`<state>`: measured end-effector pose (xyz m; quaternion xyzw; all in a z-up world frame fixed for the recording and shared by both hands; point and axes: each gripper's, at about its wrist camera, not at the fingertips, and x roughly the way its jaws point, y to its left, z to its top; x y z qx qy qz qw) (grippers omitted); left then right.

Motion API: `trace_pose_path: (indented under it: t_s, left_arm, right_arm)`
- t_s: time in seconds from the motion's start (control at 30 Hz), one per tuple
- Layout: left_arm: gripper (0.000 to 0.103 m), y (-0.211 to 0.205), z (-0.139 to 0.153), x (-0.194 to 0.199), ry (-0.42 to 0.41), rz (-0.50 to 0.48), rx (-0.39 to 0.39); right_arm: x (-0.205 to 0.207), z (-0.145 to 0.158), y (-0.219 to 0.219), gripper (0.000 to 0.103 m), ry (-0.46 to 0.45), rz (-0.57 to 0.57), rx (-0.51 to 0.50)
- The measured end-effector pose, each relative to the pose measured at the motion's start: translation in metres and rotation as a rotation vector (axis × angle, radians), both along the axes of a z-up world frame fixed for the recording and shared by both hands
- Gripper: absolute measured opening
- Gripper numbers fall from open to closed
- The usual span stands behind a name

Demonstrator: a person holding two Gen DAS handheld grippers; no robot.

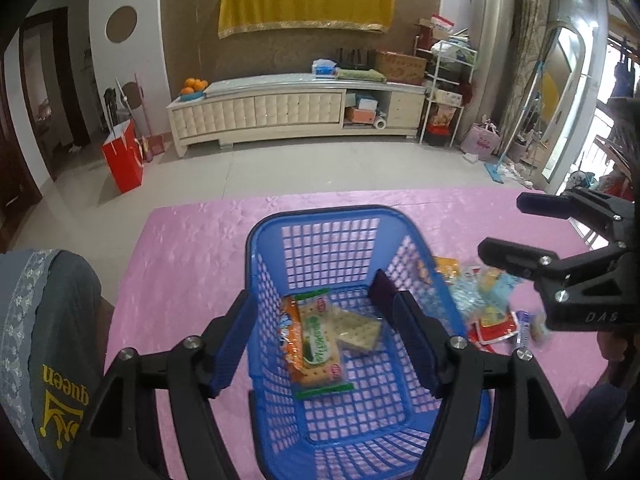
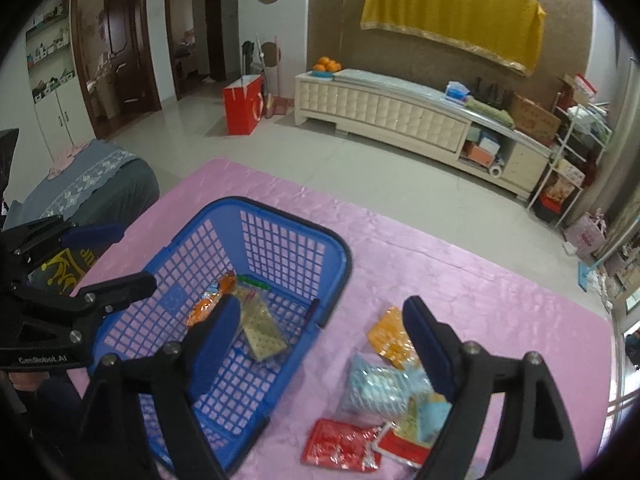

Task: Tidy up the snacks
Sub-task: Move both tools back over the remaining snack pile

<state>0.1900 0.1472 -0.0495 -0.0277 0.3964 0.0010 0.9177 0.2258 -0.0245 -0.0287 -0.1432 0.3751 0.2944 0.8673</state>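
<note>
A blue mesh basket stands on the pink tablecloth. On its floor lie an orange-and-green cracker packet and a clear cracker packet. My left gripper hovers over the basket, open, with nothing between its pads. My right gripper is open and empty above the basket's right wall. Right of the basket lies a loose pile of snacks: an orange packet, a light blue packet and a red packet.
A grey cushion with yellow "queen" lettering sits off the table's left edge. Beyond the table's far edge is tiled floor, with a red paper bag and a long cream cabinet by the wall.
</note>
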Motion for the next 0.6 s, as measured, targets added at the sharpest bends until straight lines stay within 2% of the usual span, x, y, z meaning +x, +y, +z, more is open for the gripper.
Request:
trace_pose_path:
  t_s: [0.23,0.4,0.6]
  left_arm:
    - [0.068,-0.038,0.027,-0.020,-0.041,-0.051,0.017]
    - [0.073,-0.066,0.034,-0.027,-0.051,-0.086,0.033]
    - [0.073,-0.099,0.037,-0.029,-0.049,-0.124,0.028]
  right_arm:
    - [-0.024,0.031,-0.043,0.086,-0.037,-0.053,0.026]
    - [-0.038,0.037,-0.071,0.087,-0.056,-0.091,0.023]
    - [-0.048,0.035,-0.104,0.087,-0.058,-0.131,0.027]
